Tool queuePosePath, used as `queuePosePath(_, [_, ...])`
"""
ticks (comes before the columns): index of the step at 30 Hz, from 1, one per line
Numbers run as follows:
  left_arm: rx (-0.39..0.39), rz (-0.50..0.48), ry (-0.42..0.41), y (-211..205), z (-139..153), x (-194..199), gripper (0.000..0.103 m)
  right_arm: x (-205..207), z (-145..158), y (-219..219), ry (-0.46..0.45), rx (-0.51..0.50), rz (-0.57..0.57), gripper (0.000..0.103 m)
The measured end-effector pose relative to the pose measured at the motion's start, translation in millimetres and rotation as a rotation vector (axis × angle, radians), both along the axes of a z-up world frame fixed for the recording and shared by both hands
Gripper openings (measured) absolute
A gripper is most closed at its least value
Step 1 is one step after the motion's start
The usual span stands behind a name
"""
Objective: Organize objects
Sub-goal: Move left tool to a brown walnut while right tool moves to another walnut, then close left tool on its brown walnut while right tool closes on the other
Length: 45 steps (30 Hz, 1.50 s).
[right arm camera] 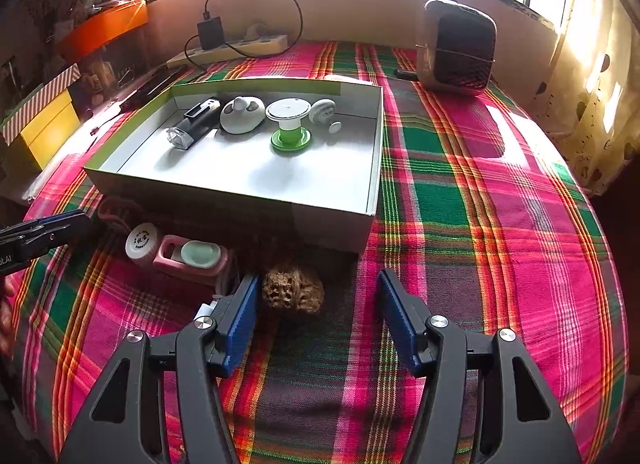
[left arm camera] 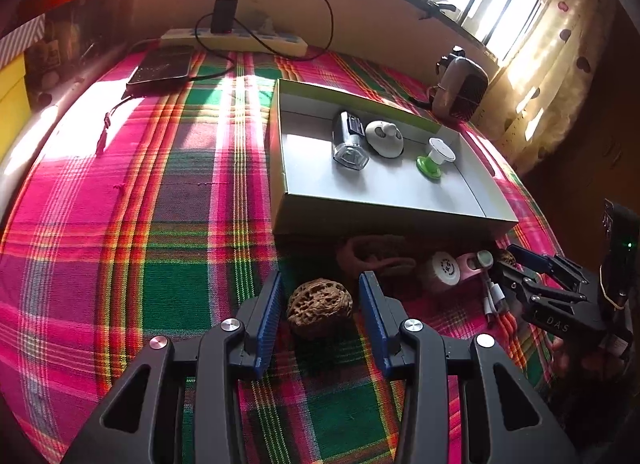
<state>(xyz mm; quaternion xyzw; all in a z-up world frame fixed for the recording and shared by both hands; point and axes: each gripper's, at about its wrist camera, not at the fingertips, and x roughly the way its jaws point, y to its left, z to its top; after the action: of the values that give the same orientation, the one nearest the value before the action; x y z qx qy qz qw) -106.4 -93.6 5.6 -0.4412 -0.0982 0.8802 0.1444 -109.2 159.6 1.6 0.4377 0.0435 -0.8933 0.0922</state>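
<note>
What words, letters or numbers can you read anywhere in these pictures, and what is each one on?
"DAS": white letters on the body of the right claw, seen from the left wrist.
"ot.AI": cut off at the frame edge, on the left claw, seen from the right wrist.
White round cap: ring of printed characters, too small to read.
Nothing else legible.

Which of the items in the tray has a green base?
The white spool-shaped item, standing upright between the rounded white piece and the white knob. Nothing else there is green.

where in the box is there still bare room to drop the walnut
The shallow grey cardboard box is bare along its near half, in front of the green-and-white spool and clear-tipped black gadget. The far wall is crowded. The left gripper stands open around the wrinkled brown walnut.
</note>
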Motion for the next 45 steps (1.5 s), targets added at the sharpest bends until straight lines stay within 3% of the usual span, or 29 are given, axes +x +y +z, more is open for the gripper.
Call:
queuePosePath(8, [-0.024, 0.005, 0.007, 2.9, 0.3, 0.6, 0.036, -0.1, -0.2, 0.8, 0.001, 0.006, 0.001, 0.059])
queuePosePath(14, [-0.052, 0.012, 0.012, 3.6, -0.4, 0.6, 0.029, 0.0, -0.4, 0.4, 0.002, 0.006, -0.001, 0.058])
queuePosePath(18, [-0.060, 0.012, 0.013, 3.8, -0.4, 0.5, 0.029, 0.8, 0.3, 0.5, 0.005, 0.006, -0.005, 0.052])
queuePosePath(21, [-0.060, 0.013, 0.013, 4.0, -0.1, 0.6, 0.029, 1.9, 1.3, 0.3, 0.011, 0.006, -0.008, 0.040])
queuePosePath(28, [-0.059, 0.015, 0.013, 4.3, 0.2, 0.9, 0.029, 2.6, 1.8, -0.2, 0.014, 0.005, -0.003, 0.030])
queuePosePath(45, [-0.089, 0.019, 0.018, 8.5, 1.6, 1.1, 0.028, 2.4, 2.9, 0.6, 0.013, 0.002, -0.004, 0.030])
